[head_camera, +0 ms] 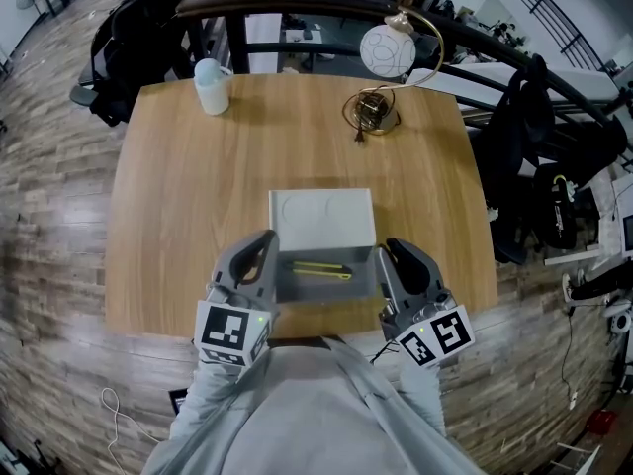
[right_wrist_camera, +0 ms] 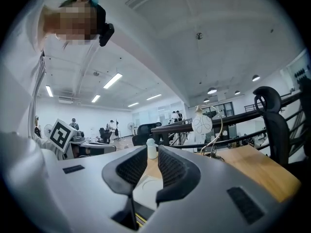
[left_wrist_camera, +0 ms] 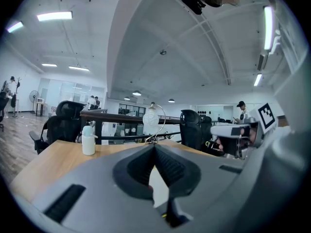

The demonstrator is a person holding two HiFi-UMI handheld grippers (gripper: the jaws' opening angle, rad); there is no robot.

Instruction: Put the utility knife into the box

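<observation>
Yellow against grey, the knife (head_camera: 321, 270) lies flat on the floor of the box (head_camera: 331, 290), whose white lid (head_camera: 321, 218) is folded back toward the far side, so the task looks done. The grippers flank the box, one at each end, held off its walls, I judge, so that nothing gets knocked. The left gripper (left_wrist_camera: 154, 148) has its jaws pressed together at the tips with nothing between them; the right gripper (right_wrist_camera: 152, 154) has its jaws a little apart, also empty (the gap shows only lid and table beyond). Neither touches the knife. On the wooden table (head_camera: 178, 216), well apart from the box, stand a pale bottle (head_camera: 212, 85) at the far left and a globe lamp (head_camera: 386, 52) at the far right; black chairs (head_camera: 124, 47) ring the far edge. Nothing blocks the box
</observation>
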